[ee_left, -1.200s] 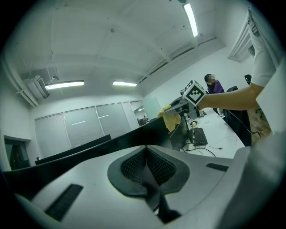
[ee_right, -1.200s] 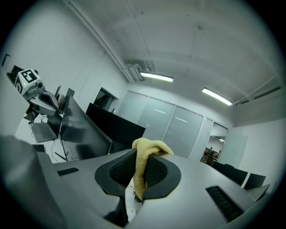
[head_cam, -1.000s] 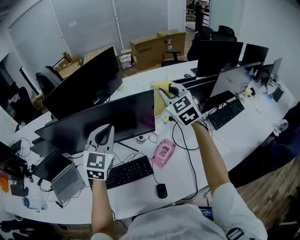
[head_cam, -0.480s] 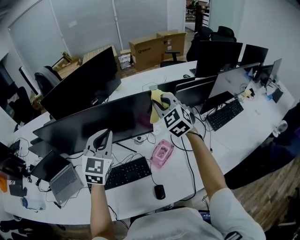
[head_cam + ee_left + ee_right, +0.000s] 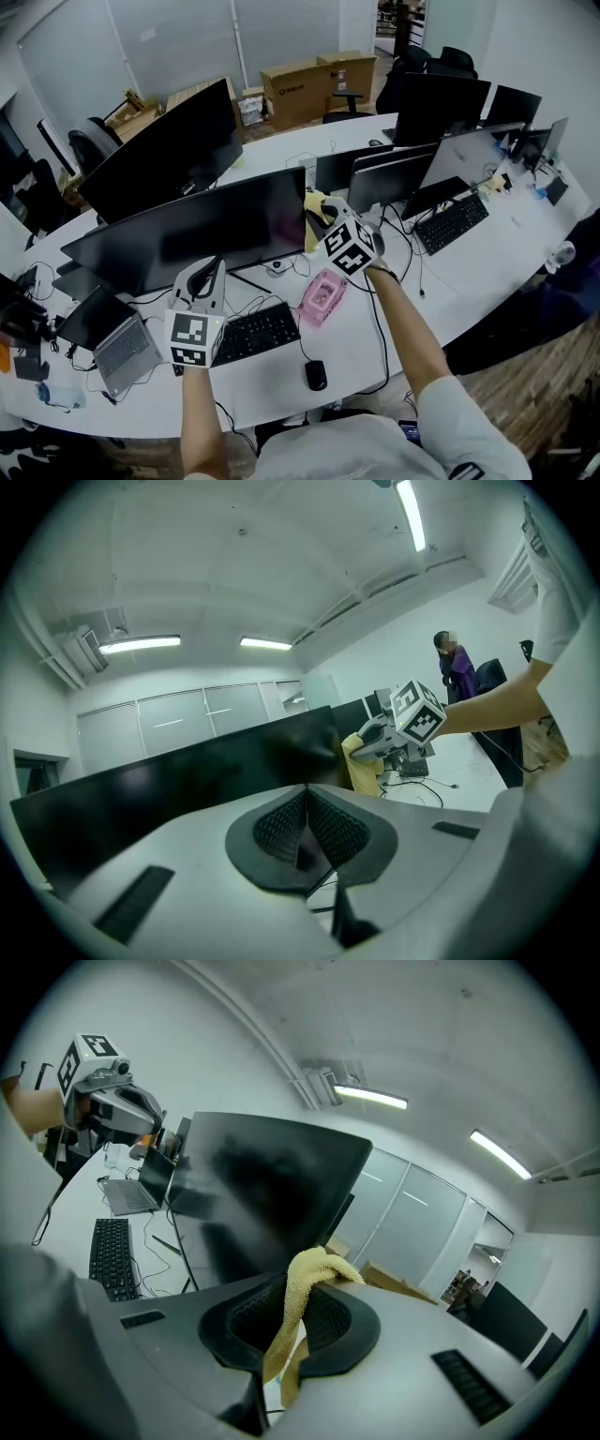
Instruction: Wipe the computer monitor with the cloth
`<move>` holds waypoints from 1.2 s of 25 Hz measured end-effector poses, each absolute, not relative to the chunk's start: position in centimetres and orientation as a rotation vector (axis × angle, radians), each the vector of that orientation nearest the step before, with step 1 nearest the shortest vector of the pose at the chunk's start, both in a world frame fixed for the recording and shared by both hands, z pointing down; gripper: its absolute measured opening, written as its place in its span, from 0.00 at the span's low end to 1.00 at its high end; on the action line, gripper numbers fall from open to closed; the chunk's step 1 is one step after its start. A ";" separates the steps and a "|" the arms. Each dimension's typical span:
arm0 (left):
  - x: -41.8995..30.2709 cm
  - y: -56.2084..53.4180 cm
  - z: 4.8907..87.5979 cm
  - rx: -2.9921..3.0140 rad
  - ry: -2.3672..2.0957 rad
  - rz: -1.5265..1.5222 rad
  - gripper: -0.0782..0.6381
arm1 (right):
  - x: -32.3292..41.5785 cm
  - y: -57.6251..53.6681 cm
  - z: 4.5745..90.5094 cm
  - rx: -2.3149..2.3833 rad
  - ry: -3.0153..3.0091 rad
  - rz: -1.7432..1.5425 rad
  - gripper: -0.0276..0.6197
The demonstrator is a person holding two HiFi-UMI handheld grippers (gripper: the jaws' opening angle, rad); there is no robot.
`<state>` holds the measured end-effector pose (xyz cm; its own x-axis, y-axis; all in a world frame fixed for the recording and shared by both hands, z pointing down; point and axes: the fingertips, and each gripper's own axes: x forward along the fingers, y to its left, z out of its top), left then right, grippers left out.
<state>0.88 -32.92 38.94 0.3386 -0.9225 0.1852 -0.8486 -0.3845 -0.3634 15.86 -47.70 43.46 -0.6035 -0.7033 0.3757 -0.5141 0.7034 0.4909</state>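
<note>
The wide black computer monitor (image 5: pixel 187 234) stands on the white desk (image 5: pixel 422 291) in front of me. My right gripper (image 5: pixel 320 210) is at the monitor's right edge, shut on a yellow cloth (image 5: pixel 313 228). In the right gripper view the cloth (image 5: pixel 302 1299) hangs out between the jaws, with the dark screen (image 5: pixel 272 1180) just beyond. My left gripper (image 5: pixel 213 265) hovers below the screen's lower edge over the keyboard, shut with nothing in it. In the left gripper view its pads (image 5: pixel 281 825) press together, and the right gripper (image 5: pixel 375 735) with the cloth (image 5: pixel 362 764) shows at the screen's far end.
Below the monitor lie a black keyboard (image 5: pixel 258 333), a pink box (image 5: pixel 323 293), a black mouse (image 5: pixel 316 374) and loose cables. A small laptop (image 5: pixel 117 342) sits at the left. More monitors (image 5: pixel 441 98) and another keyboard (image 5: pixel 452 222) crowd the right; a second large screen (image 5: pixel 159 155) stands behind.
My right gripper has carried the cloth left and down, from above the monitor's top right corner to its right edge. The left gripper has stayed nearly in place.
</note>
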 end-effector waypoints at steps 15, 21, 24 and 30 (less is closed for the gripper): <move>-0.6 -32.8 43.8 -2.435 1.679 -0.624 0.14 | 15.7 -49.5 51.6 0.890 -2.347 -0.312 0.13; -1.4 -33.0 46.0 -2.460 1.699 -0.658 0.14 | 15.7 -49.8 55.9 0.872 -2.326 -0.241 0.13; -2.0 -33.1 47.1 -2.468 1.714 -0.670 0.14 | 15.7 -50.0 57.8 0.877 -2.320 -0.210 0.13; -3.2 -33.0 49.2 -2.487 1.736 -0.694 0.14 | 15.6 -50.2 61.4 0.875 -2.295 -0.155 0.13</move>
